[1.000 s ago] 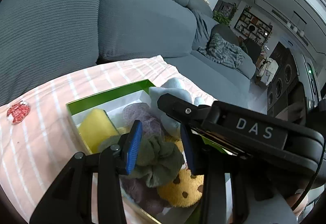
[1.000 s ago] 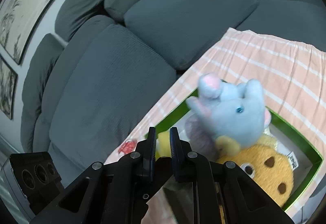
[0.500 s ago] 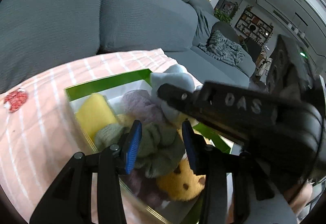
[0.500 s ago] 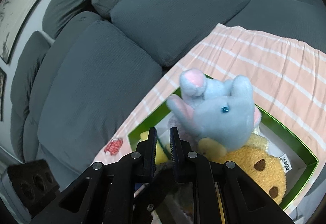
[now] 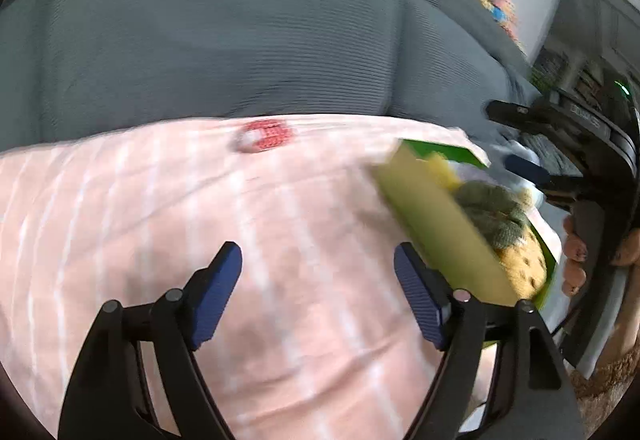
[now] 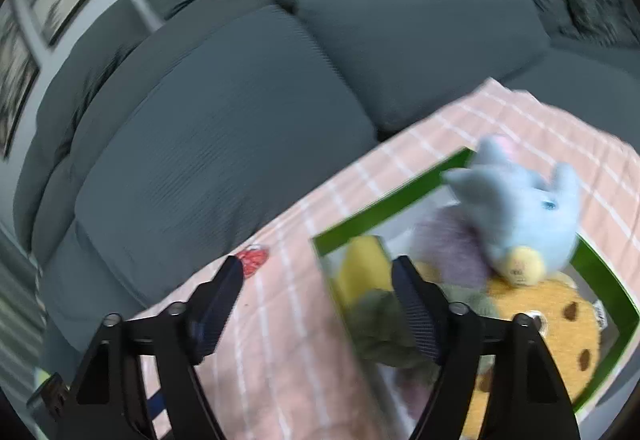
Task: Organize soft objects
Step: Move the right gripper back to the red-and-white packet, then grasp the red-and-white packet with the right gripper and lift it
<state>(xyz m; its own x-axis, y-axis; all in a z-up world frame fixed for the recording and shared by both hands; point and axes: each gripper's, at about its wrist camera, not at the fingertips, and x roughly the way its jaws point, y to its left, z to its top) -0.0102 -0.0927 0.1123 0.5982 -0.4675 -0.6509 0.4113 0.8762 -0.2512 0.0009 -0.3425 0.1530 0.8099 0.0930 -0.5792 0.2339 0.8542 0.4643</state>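
Fingers [image 5: 218, 296] of the left gripper [image 5: 318, 294] spread wide, blue pads facing each other, nothing between them; below the gap only pink striped cloth [image 5: 160, 207]. Right-hand pad of this pair sits just beside the near wall of the green box [image 5: 436, 224]; contact cannot be told, frame blurred. Left gripper is tilted down toward the cloth, box off to its right. Fingers [image 6: 218, 304] of the right gripper [image 6: 316, 304] likewise spread wide and empty, the gap over cloth next to the box's left wall; its right-hand finger overlaps the box contents in view, touching or not cannot be told. Seen from the left wrist, the right gripper's body comes in from the right edge above the far end of the box, a hand [image 5: 580, 260] wrapped around its grip. Box contents, right wrist view: blue plush elephant [image 6: 524, 215] on top at the far side, purple knitted piece [image 6: 448, 244] under it, yellow sponge [image 6: 362, 268] at the left end, olive green knitted piece [image 6: 384, 328] nearer, orange spotted plush [image 6: 544, 324] at the near right. Small red item [image 6: 252, 260] lies on the cloth, apart from the box, toward the grey sofa [image 6: 240, 111] behind.
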